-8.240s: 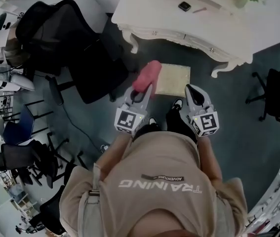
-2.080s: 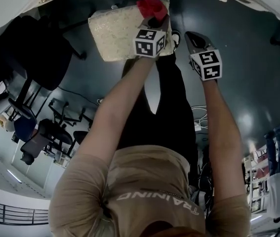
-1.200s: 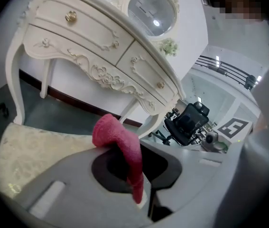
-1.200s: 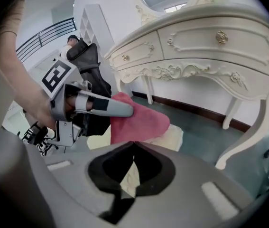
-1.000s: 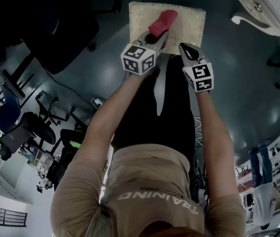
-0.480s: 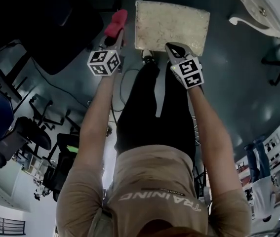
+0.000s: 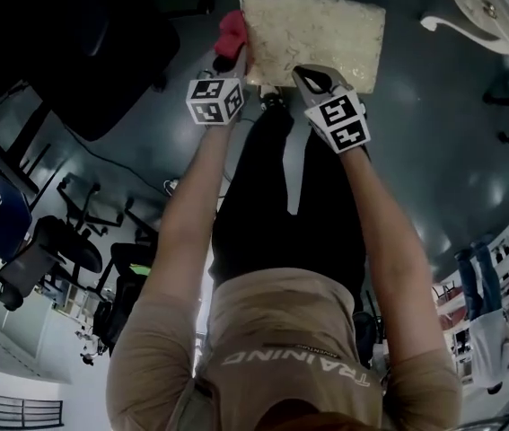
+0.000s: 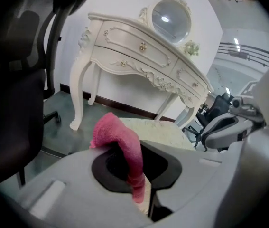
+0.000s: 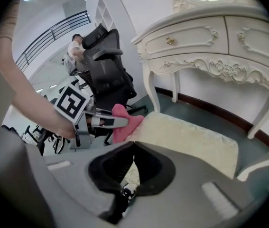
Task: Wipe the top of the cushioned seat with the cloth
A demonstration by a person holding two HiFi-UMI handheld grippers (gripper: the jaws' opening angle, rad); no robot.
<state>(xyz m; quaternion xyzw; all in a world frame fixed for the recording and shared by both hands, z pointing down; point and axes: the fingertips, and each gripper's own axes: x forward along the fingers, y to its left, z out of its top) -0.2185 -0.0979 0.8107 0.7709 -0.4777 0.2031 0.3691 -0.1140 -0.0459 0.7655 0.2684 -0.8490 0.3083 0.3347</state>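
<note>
The cream cushioned seat (image 7: 312, 27) lies low on the dark floor at the top of the head view. My left gripper (image 7: 237, 58) is shut on a pink cloth (image 7: 231, 32), which sits at the seat's left edge. In the left gripper view the cloth (image 8: 119, 136) droops over the jaws of the left gripper (image 8: 140, 188), with the seat (image 8: 160, 131) just behind. My right gripper (image 7: 311, 77) hovers over the seat's near edge, shut with nothing in it. The right gripper view shows the right gripper (image 9: 134, 143), the seat (image 9: 193, 137), the cloth (image 9: 125, 121) and the left gripper (image 9: 106, 122).
A white ornate dressing table (image 8: 139, 51) (image 9: 210, 46) stands just beyond the seat. A black office chair (image 7: 88, 57) (image 9: 108, 63) is to the left. The person's legs and a shoe (image 7: 272, 102) are right below the grippers. More chairs stand at the far left.
One second ago the cloth lay on the seat; it swung off to the left, and has now come back right to the seat's left edge. The right gripper stayed near the front edge.
</note>
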